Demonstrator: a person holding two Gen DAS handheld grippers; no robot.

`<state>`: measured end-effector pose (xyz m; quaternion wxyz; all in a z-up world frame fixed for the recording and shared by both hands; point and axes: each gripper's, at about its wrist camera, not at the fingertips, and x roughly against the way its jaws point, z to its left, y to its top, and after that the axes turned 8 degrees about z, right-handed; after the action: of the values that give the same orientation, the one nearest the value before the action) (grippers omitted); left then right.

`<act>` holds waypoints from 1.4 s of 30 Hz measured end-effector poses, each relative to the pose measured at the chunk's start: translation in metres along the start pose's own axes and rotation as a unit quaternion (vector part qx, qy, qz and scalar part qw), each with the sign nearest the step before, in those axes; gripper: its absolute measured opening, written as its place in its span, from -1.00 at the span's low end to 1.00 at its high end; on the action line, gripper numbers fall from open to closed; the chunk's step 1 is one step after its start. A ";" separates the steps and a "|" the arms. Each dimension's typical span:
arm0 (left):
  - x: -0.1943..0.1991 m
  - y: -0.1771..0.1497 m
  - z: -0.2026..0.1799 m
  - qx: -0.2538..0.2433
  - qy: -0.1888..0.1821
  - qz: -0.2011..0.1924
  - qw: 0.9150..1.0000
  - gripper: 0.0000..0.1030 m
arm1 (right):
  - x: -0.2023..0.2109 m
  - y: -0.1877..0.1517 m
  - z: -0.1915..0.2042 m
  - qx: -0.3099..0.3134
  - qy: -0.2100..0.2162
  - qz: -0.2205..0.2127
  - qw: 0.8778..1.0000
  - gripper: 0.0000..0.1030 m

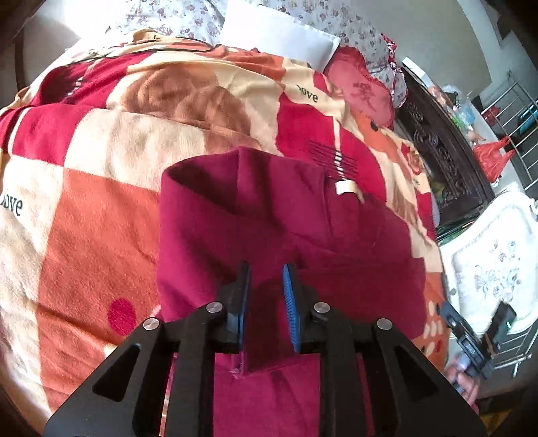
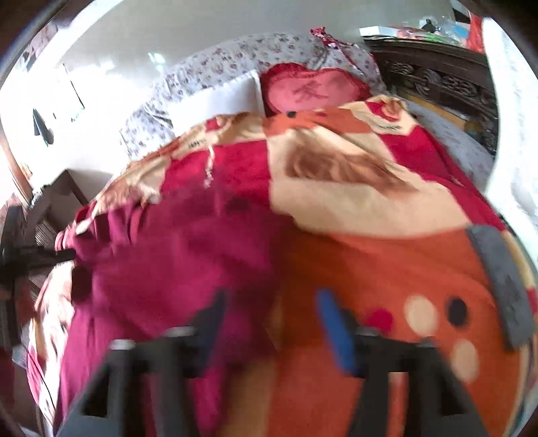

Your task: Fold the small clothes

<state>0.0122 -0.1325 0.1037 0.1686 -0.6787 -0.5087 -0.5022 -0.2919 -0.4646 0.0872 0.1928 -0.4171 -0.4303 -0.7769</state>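
Covering nearly the whole bed, a patchwork blanket (image 1: 101,215) in red, orange and cream, printed with the word "Love", filled both views. Against its far edge lay floral pillows (image 1: 188,16), a white pillow (image 1: 279,37) and a red heart-shaped cushion (image 1: 363,90). A dark carved wooden bed frame (image 1: 447,161) ran along the right side, with a white embroidered cloth (image 1: 487,265) beside it and a red plastic bag (image 1: 494,158) farther off.

On the blanket, toward the near edge, lay the maroon garment (image 1: 269,228), partly folded, with a small cream label (image 1: 346,186) showing near its upper right corner. In the right wrist view the same garment (image 2: 175,255) spread to the left of centre, blurred.

From below in the left wrist view, the left gripper (image 1: 266,302) reached over the garment's near part; its blue-padded fingers (image 1: 291,306) stood a little apart, and a raised fold of the maroon cloth sat between them, though whether the pads actually pinched it could not be told. The right gripper (image 2: 272,326) hung over the border between garment and orange blanket patch, its fingers widely spread with nothing between them; that view was smeared by motion. A grey strip (image 2: 504,289) lay on the blanket at right.
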 end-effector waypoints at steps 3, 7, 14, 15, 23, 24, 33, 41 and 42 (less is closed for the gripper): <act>0.000 -0.008 -0.003 -0.005 -0.003 0.004 1.000 -0.66 | -0.032 0.021 0.015 -0.001 0.007 0.034 0.999 0.31; -0.011 -0.028 -0.015 -0.036 0.014 0.009 0.999 -0.52 | -0.055 0.032 0.034 0.039 -0.015 0.048 0.998 0.16; -0.057 -0.024 -0.011 -0.030 0.073 0.018 0.997 -0.51 | -0.083 0.052 0.018 0.014 -0.053 0.044 0.998 0.05; -0.059 -0.024 -0.011 -0.030 0.073 0.018 0.997 -0.51 | -0.080 0.055 0.015 0.004 -0.050 0.043 0.998 0.05; -0.043 -0.034 -0.005 -0.025 0.061 0.007 0.998 -0.51 | -0.023 0.015 0.027 0.033 -0.012 0.042 0.998 0.05; -0.042 -0.038 -0.004 -0.022 0.060 0.004 0.998 -0.51 | -0.023 0.005 0.032 0.046 -0.021 0.048 0.998 0.05; -0.032 -0.060 -0.008 -0.022 0.069 -0.003 0.997 -0.51 | -0.028 -0.028 0.022 0.015 -0.051 0.068 0.996 0.05; -0.006 -0.106 0.004 -0.012 0.085 -0.005 0.996 -0.51 | 0.004 -0.049 0.045 0.033 -0.012 0.063 0.997 0.05; -0.004 -0.113 0.006 -0.010 0.086 -0.006 0.996 -0.51 | 0.004 -0.052 0.049 0.033 -0.005 0.065 0.997 0.05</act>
<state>-0.0825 -0.0821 0.0660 0.2023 -0.6317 -0.4913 -0.5646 -0.3051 -0.3946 0.0781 0.2542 -0.4414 -0.4292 -0.7459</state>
